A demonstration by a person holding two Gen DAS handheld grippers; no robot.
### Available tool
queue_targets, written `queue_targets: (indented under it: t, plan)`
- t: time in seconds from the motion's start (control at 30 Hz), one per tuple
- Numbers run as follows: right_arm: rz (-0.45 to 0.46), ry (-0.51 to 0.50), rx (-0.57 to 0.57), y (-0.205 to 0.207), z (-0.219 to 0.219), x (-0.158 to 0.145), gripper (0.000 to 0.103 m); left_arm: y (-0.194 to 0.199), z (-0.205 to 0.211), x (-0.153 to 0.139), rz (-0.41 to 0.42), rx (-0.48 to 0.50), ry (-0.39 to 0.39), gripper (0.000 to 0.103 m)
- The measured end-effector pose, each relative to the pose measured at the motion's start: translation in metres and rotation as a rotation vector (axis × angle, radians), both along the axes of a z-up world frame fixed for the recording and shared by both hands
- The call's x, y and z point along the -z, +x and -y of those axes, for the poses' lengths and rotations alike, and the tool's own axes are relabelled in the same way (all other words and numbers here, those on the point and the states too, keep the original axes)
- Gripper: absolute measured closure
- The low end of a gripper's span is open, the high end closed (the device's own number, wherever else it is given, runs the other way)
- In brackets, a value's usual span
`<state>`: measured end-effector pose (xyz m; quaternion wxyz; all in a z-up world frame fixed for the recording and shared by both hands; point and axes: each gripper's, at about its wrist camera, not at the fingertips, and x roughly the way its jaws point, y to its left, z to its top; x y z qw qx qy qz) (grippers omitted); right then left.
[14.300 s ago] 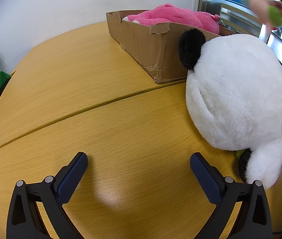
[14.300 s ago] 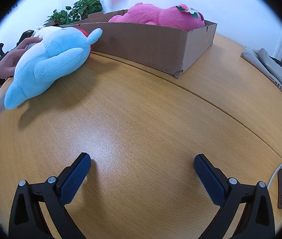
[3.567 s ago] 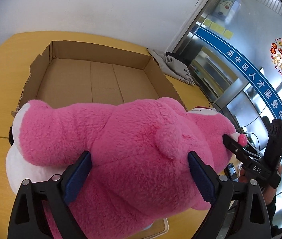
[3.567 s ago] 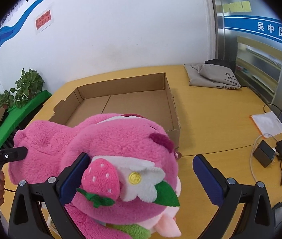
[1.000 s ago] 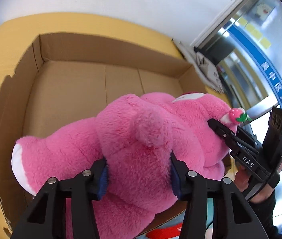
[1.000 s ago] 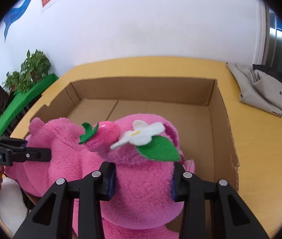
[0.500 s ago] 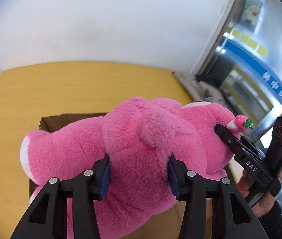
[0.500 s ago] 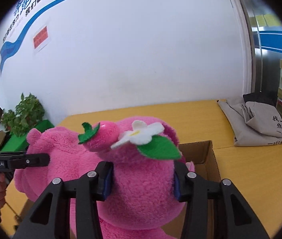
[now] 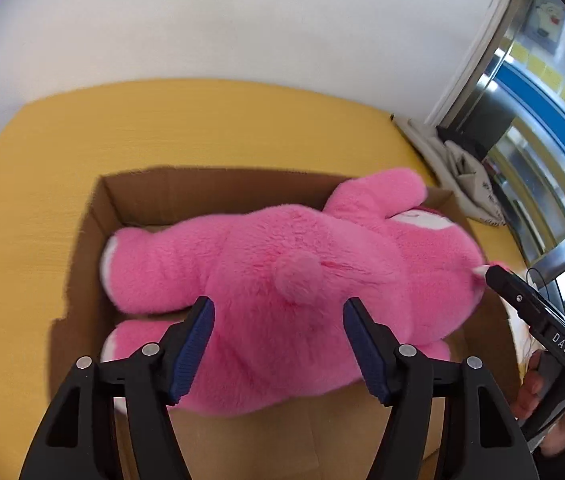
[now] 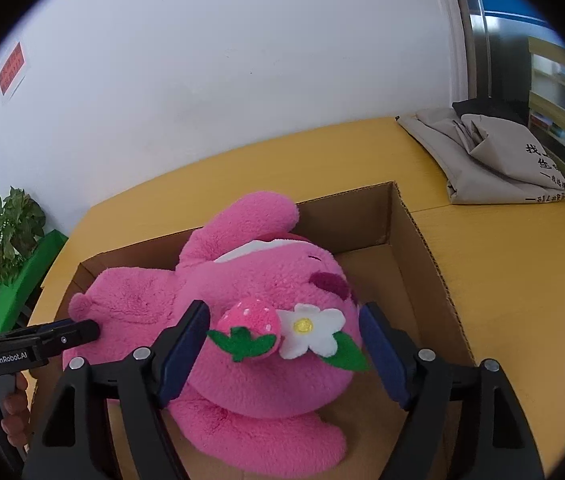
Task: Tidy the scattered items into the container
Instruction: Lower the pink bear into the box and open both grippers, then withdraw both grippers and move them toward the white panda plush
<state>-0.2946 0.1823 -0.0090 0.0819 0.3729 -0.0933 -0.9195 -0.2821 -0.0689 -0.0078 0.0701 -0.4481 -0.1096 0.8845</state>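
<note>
Box nearly full
The pink plush bear [image 10: 242, 292] fills your cardboard box [image 10: 422, 240]; only its right end stays free.

Plush bear [image 9: 282, 280] lying inside the cardboard box [image 9: 94, 216], which stands on the surface [image 9: 210, 120]. Left tongs [image 9: 276, 350] over the bear's rear, right tongs [image 10: 282, 354] over its head; both pairs opening, bear between. Folded bag [image 10: 494, 160] on the surface, beyond and right of the right tongs.
</note>
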Motion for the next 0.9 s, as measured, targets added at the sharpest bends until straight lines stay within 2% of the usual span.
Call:
queue_targets:
  t: [0.03, 0.1, 0.13, 0.2, 0.27, 0.47, 0.67, 0.9]
  plan:
    - [-0.016, 0.015, -0.004, 0.010, -0.003, -0.009, 0.025, 0.013, 0.001, -0.012, -0.035, -0.007, -0.014, 0.013]
    - [-0.059, 0.058, 0.000, 0.034, -0.012, -0.028, 0.023, 0.047, 0.002, -0.038, -0.113, -0.030, -0.056, 0.002]
    - [-0.077, 0.081, 0.011, 0.047, -0.016, -0.037, 0.023, 0.064, 0.002, -0.049, -0.151, -0.037, -0.073, 0.000]
    - [-0.128, 0.104, 0.036, 0.079, -0.021, -0.053, 0.022, 0.100, 0.005, -0.067, -0.208, -0.041, -0.089, 0.000]
    - [-0.161, 0.111, 0.014, 0.108, -0.018, -0.062, 0.022, 0.133, 0.004, -0.079, -0.235, -0.033, -0.105, 0.000]
    - [-0.212, 0.170, 0.043, 0.177, -0.012, -0.079, 0.022, 0.217, -0.013, -0.090, -0.270, -0.080, -0.168, 0.000]
    - [-0.218, 0.244, 0.029, 0.227, -0.008, -0.083, 0.022, 0.266, -0.033, -0.089, -0.285, -0.054, -0.167, 0.000]
    - [-0.210, 0.265, 0.025, 0.265, -0.009, -0.082, 0.022, 0.305, -0.040, -0.088, -0.286, -0.042, -0.175, 0.000]
